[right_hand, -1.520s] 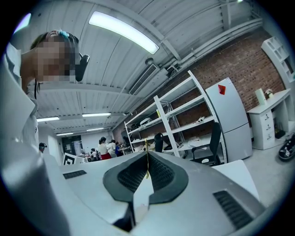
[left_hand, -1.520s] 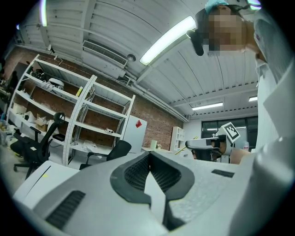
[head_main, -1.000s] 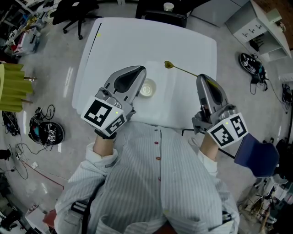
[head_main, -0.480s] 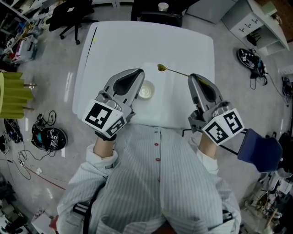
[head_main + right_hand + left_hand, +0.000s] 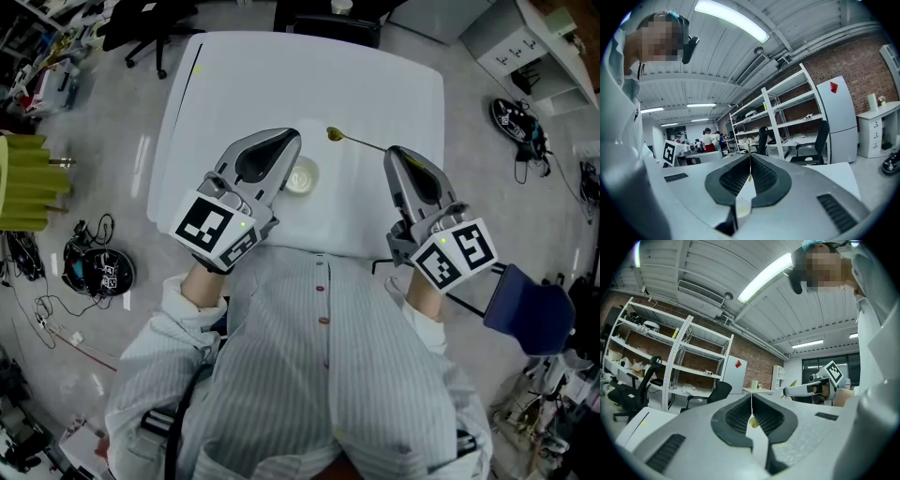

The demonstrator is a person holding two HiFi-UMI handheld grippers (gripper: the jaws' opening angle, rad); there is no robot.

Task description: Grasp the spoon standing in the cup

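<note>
A white cup point(image 5: 302, 178) stands on the white table point(image 5: 375, 75), half hidden beside my left gripper point(image 5: 292, 139). That gripper is shut with nothing in it, its tips just past the cup. The thin golden spoon point(image 5: 356, 141) is out of the cup and hangs over the table, bowl end to the left. My right gripper point(image 5: 392, 150) is shut on its handle. In the right gripper view the handle point(image 5: 750, 166) runs up between the closed jaws of the right gripper point(image 5: 750, 157). The left gripper view shows the tips of the left gripper point(image 5: 751, 395) touching, with the right gripper point(image 5: 787, 391) off to the right.
The person's striped shirt fills the near side of the table. Office chairs point(image 5: 150, 23) stand at the far edge. On the floor lie cables and a helmet point(image 5: 98, 272) at left, a blue seat point(image 5: 530, 314) at right, and a white shelf unit point(image 5: 534, 33) at far right.
The right gripper and the spoon have edged slightly left, toward the cup. The left gripper has stayed beside the cup. Both grippers remain shut.
</note>
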